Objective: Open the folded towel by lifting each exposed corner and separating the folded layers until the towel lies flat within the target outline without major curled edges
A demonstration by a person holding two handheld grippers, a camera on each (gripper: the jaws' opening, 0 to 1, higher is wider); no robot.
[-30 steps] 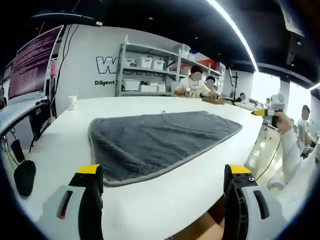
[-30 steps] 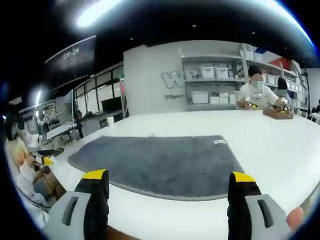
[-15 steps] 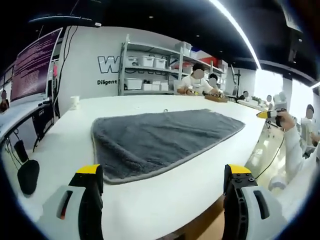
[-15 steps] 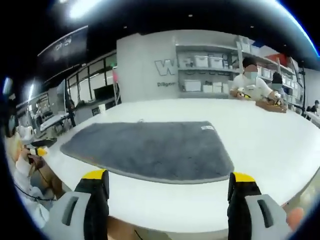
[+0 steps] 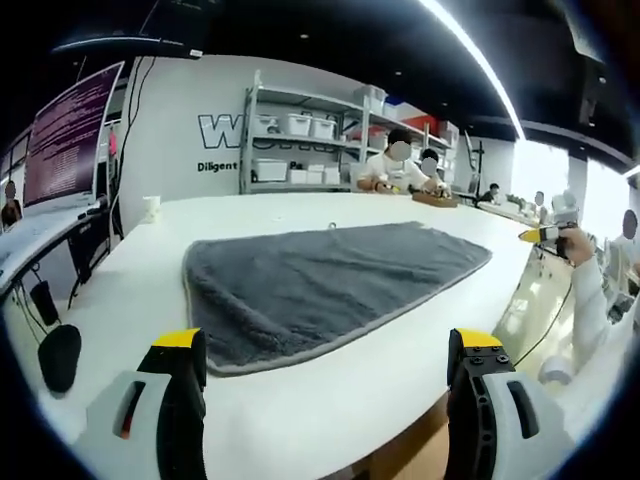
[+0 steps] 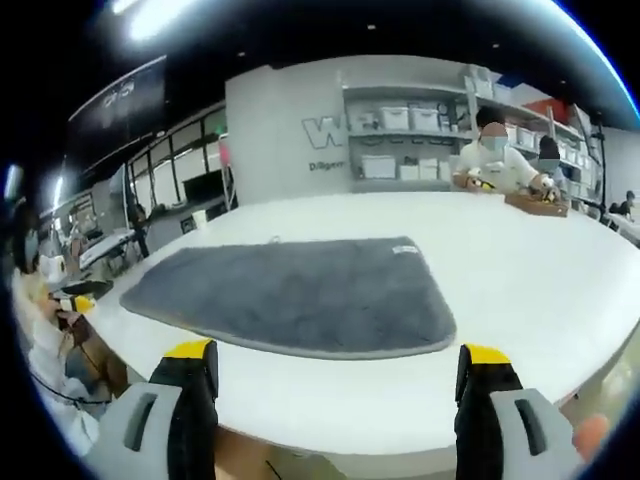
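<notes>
A dark grey towel (image 5: 320,285) lies spread on the white table (image 5: 330,400), its near edge a short way beyond my left gripper (image 5: 325,355), which stands open above the table's near edge with nothing between its jaws. In the right gripper view the same towel (image 6: 290,295) lies flat, a small white label (image 6: 405,250) at its far right corner. My right gripper (image 6: 340,365) is open too, held over the table's near edge and apart from the towel.
Shelving with white bins (image 5: 300,150) stands at the back wall. People sit at the far end of the table (image 5: 400,170). A person at the right (image 5: 590,270) holds a yellow-tipped tool. A monitor (image 5: 70,135) and a white cup (image 5: 151,206) are at the left.
Both views have shifted a little as the hands moved; the towel lies as before. Both grippers stay open.
</notes>
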